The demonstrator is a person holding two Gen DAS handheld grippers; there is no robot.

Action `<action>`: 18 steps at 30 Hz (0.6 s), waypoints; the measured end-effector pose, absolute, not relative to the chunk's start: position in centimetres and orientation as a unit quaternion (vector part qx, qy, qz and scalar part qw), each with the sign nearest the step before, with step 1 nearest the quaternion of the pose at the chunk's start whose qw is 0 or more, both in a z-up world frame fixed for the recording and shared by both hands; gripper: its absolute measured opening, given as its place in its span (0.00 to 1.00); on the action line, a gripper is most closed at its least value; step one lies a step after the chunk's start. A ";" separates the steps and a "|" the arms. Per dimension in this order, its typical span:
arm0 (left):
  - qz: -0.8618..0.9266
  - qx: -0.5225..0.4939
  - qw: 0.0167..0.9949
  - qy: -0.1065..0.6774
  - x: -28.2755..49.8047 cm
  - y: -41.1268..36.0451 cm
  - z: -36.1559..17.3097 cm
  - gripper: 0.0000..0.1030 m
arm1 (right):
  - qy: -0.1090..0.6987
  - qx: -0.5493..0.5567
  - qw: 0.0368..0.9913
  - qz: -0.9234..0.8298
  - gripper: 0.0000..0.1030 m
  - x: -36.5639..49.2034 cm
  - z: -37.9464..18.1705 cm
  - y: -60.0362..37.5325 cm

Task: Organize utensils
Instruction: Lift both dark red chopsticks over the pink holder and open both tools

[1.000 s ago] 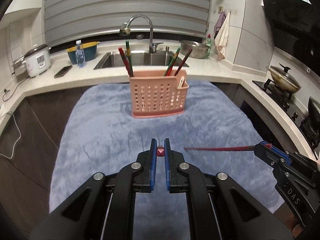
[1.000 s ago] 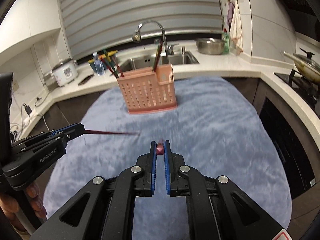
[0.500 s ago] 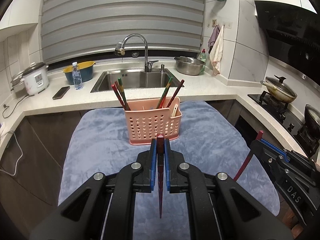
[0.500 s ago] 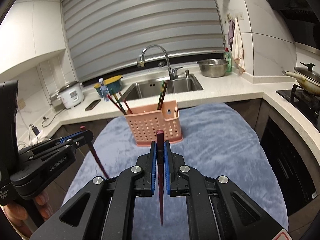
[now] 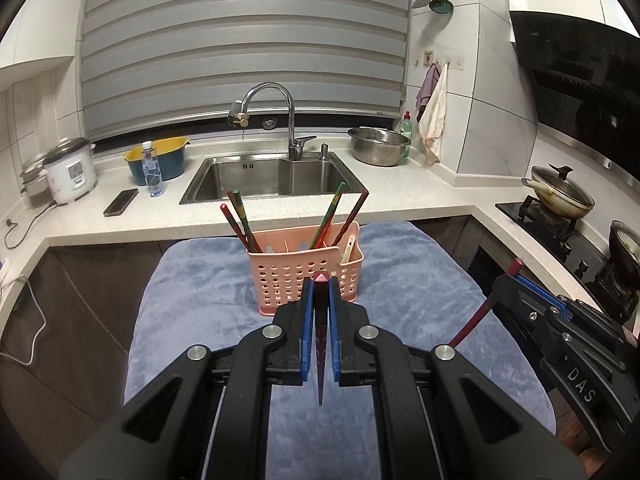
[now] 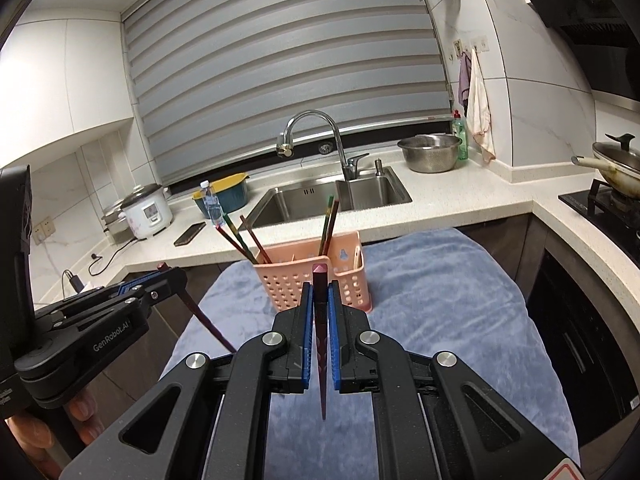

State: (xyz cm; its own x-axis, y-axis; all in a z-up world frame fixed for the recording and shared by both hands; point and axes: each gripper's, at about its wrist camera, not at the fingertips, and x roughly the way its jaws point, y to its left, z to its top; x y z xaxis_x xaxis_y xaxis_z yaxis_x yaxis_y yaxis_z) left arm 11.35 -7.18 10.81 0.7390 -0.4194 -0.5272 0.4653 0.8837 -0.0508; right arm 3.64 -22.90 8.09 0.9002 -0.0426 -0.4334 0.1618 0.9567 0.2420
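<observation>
Plenty of bare blue cloth (image 5: 192, 292) either side of the pink basket (image 5: 304, 276), so it's easy to pass. Only snag: chopsticks (image 5: 240, 220) fan out over the basket's top, and the counter (image 5: 400, 208) sits right behind it.

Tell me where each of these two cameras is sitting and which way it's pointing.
Left wrist view: sits on the left gripper, facing the pink basket and sink; its fingers clamp a red chopstick; the right gripper shows at the right edge.
Right wrist view: sits on the right gripper, aimed the same way from further right; its fingers clamp another red chopstick; the left gripper and a hand show at left.
Shared: basket, sink, blue cloth, both grippers.
</observation>
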 end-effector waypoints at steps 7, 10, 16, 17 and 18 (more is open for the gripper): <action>-0.236 0.040 0.932 0.273 12.4 -7.4 10.9 0.07 | 0.208 0.138 0.967 -0.052 0.07 4.7 8.6 -23.3; -0.235 0.036 0.932 0.275 13.0 -7.2 11.0 0.07 | 0.208 0.137 0.967 -0.054 0.07 5.3 8.7 -23.4; -0.241 0.018 0.934 0.265 15.0 -6.5 12.8 0.07 | 0.203 0.160 0.965 -0.041 0.07 6.8 9.2 -24.6; -0.240 0.015 0.935 0.260 15.4 -6.4 13.3 0.07 | 0.197 0.165 0.966 -0.038 0.07 7.1 9.7 -24.9; -0.239 0.012 0.937 0.254 16.0 -6.3 14.0 0.07 | 0.194 0.167 0.966 -0.036 0.07 7.5 10.1 -25.0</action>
State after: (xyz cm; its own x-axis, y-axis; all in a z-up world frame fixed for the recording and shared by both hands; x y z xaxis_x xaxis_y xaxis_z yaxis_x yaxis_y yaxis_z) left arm 15.97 -6.30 13.98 0.7571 -0.4414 -0.4815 0.4535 0.8857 -0.0989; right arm 7.51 -25.03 10.09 0.9224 -0.0040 -0.3861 0.1337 0.9414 0.3096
